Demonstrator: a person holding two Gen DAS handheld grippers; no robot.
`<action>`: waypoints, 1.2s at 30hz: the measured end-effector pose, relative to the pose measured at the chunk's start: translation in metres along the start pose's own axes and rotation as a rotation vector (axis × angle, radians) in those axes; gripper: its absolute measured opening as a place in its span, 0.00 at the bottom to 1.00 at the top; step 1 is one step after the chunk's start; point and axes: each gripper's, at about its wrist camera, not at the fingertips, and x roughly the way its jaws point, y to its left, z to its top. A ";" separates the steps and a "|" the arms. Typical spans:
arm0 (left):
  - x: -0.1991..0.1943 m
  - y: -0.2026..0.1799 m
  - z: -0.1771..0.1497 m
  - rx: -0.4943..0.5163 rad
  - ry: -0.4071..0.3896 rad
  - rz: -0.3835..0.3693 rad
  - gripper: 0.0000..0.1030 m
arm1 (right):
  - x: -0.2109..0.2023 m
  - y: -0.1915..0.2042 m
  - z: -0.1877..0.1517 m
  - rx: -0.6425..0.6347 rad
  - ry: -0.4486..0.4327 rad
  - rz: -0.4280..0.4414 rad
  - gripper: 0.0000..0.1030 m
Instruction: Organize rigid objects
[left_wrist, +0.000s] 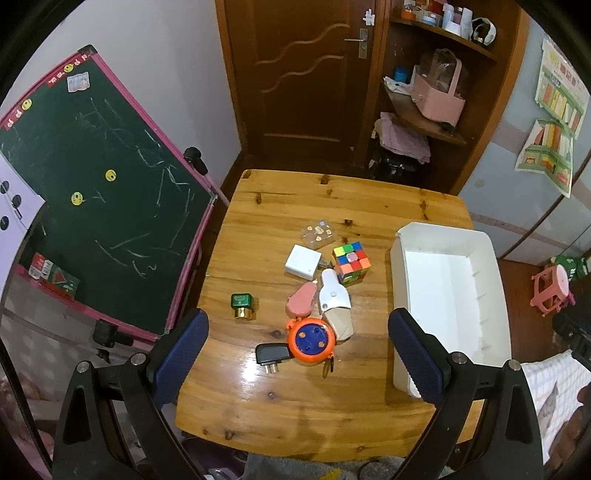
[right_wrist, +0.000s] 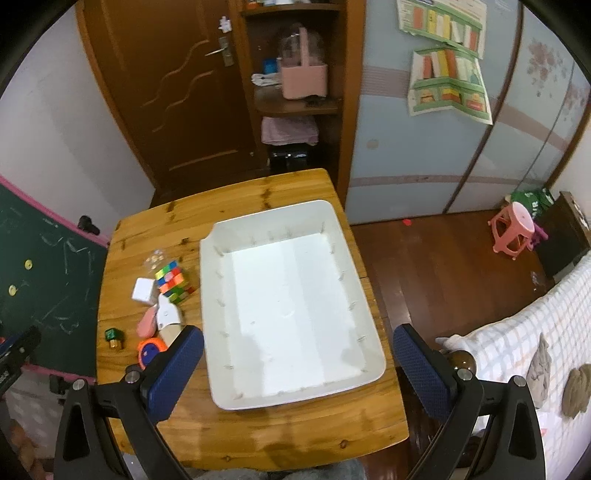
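Only the left view shows the black plug; both jaws gape empty.

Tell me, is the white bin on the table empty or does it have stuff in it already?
Empty. The right wrist view looks straight into the white bin and shows only its bare white floor; the Rubik's cube and the other items lie on the table outside it.

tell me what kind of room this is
Probably a home room used by a child: a chalkboard with smiley magnets, a pink plastic stool on the wood floor, and a checked bed cover beside the wooden table.
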 end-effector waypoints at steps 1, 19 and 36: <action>0.001 0.000 0.001 -0.005 0.001 -0.009 0.96 | 0.003 -0.003 0.000 0.003 -0.001 0.000 1.00; 0.014 0.000 -0.003 -0.068 -0.058 -0.011 0.96 | 0.078 -0.064 -0.028 0.096 0.045 -0.021 0.96; 0.025 -0.026 -0.039 0.051 -0.088 -0.015 0.91 | 0.169 -0.088 -0.062 0.021 0.241 -0.088 0.61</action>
